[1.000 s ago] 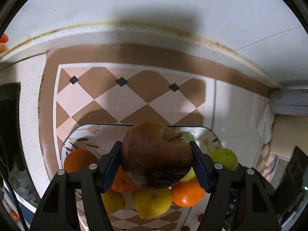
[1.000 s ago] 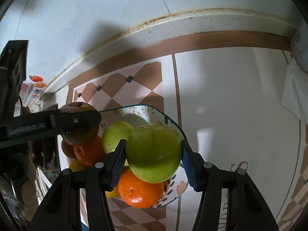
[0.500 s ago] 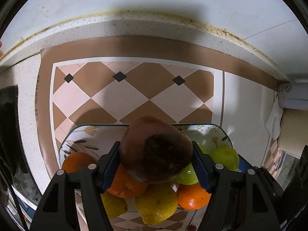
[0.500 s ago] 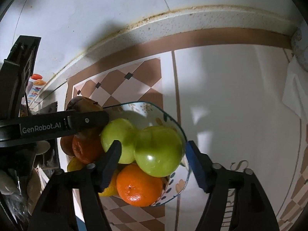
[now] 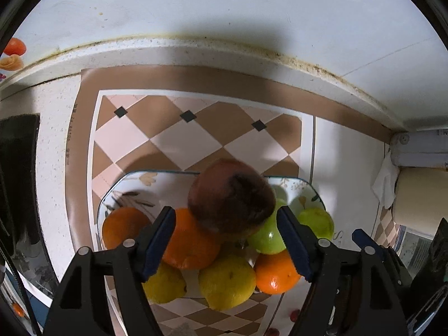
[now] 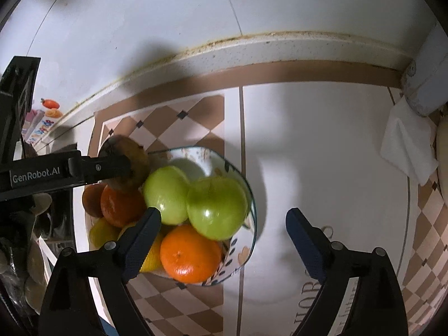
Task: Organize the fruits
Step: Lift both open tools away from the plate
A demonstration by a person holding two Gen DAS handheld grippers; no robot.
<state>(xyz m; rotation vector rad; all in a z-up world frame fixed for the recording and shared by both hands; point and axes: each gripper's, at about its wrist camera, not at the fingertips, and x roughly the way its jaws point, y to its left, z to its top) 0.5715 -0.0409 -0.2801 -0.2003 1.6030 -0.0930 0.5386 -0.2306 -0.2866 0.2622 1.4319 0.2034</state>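
A glass plate with a floral print (image 5: pixel 156 172) holds a pile of oranges, lemons and green apples. A bruised brown apple (image 5: pixel 232 196) rests on top of the pile, on an orange (image 5: pixel 190 240). My left gripper (image 5: pixel 225 224) hovers just above it; its jaws are opening and the pads stand clear of the apple. In the right wrist view a green apple (image 6: pixel 217 207) lies at the plate's right rim (image 6: pixel 249 190) beside a second green apple (image 6: pixel 166 194). My right gripper (image 6: pixel 223 215) is above it, jaws opening wide, touching nothing.
The plate sits on a brown checkered mat (image 5: pixel 182 140) on a counter against a white wall. A folded white tissue (image 6: pixel 406 151) and a paper roll (image 5: pixel 420 193) lie at the right. A dark object (image 5: pixel 16 168) stands at the left edge.
The right gripper let go of the green apple, which now lies on the plate, and opened wide. The left jaws spread off the brown apple. Both grippers rose a little.
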